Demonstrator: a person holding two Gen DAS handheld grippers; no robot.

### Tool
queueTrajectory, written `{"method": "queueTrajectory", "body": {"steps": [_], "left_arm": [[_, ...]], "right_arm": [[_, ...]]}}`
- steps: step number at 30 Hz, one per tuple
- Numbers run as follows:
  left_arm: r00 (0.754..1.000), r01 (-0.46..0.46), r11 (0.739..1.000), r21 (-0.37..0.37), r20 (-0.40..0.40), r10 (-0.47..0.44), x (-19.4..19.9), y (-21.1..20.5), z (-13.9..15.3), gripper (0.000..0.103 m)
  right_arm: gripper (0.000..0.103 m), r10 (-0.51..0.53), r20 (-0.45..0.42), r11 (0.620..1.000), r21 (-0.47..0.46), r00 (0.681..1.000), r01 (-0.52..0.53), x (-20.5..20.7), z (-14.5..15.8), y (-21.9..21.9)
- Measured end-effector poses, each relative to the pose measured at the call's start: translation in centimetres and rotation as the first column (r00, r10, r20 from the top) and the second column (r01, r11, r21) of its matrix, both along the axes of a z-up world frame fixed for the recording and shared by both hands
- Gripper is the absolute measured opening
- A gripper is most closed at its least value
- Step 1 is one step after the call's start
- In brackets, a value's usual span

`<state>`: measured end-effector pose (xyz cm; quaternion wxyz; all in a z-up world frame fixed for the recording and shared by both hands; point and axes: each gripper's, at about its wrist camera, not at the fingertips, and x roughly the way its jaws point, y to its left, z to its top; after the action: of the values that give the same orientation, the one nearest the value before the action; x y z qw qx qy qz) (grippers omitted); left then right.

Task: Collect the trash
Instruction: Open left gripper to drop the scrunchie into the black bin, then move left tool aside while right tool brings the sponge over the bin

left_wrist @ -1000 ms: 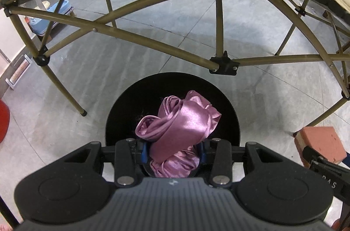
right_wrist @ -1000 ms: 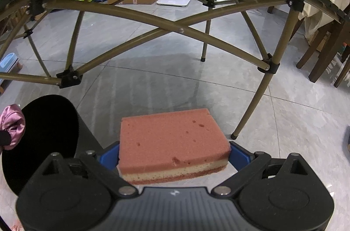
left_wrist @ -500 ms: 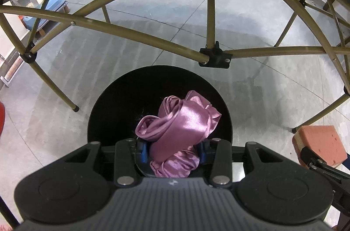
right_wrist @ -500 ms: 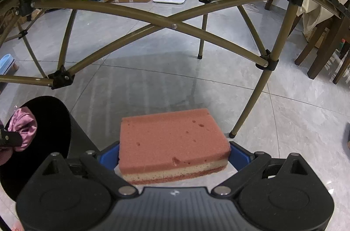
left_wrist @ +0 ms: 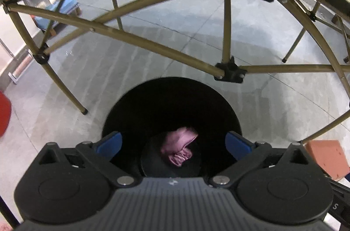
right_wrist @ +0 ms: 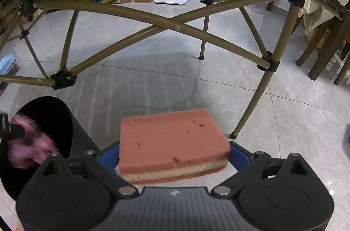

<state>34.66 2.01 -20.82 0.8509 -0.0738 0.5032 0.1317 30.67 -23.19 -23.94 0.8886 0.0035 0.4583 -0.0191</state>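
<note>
A: While my left hand-held gripper [left_wrist: 172, 144] hangs over the black bin [left_wrist: 131, 104], where is the cloth?

B: Its jaws are opening with nothing between them; the pink satin cloth [left_wrist: 179, 149] is down inside the bin, blurred, apparently falling.

A: And the right hand-held gripper [right_wrist: 174, 157]?

B: It is clenched on the pink sponge [right_wrist: 170, 139], above the floor just right of the bin, under the folding counter [right_wrist: 175, 27].

A: How should I drop it well?

B: I'd bring the sponge squarely over the bin's mouth before letting go, clear of my left gripper.
</note>
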Motion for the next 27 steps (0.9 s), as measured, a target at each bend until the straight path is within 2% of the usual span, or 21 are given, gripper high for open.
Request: {"method": "queueTrajectory", "body": {"steps": [8, 27], "left_arm": [[1.000, 0.009, 1.000, 0.008, -0.003, -0.009, -0.2, 0.2, 0.3, 0.103], [0.998, 0.033, 0.999, 0.041, 0.055, -0.035, -2.3, 1.6, 2.7, 0.103]], "right_arm": [[0.099, 0.004, 0.008, 1.000, 0.007, 1.000, -0.004, -0.1, 0.3, 0.0], [0.099, 0.050, 0.013, 0.998, 0.040, 0.999, -0.051, -0.6, 1.5, 1.4]]}}
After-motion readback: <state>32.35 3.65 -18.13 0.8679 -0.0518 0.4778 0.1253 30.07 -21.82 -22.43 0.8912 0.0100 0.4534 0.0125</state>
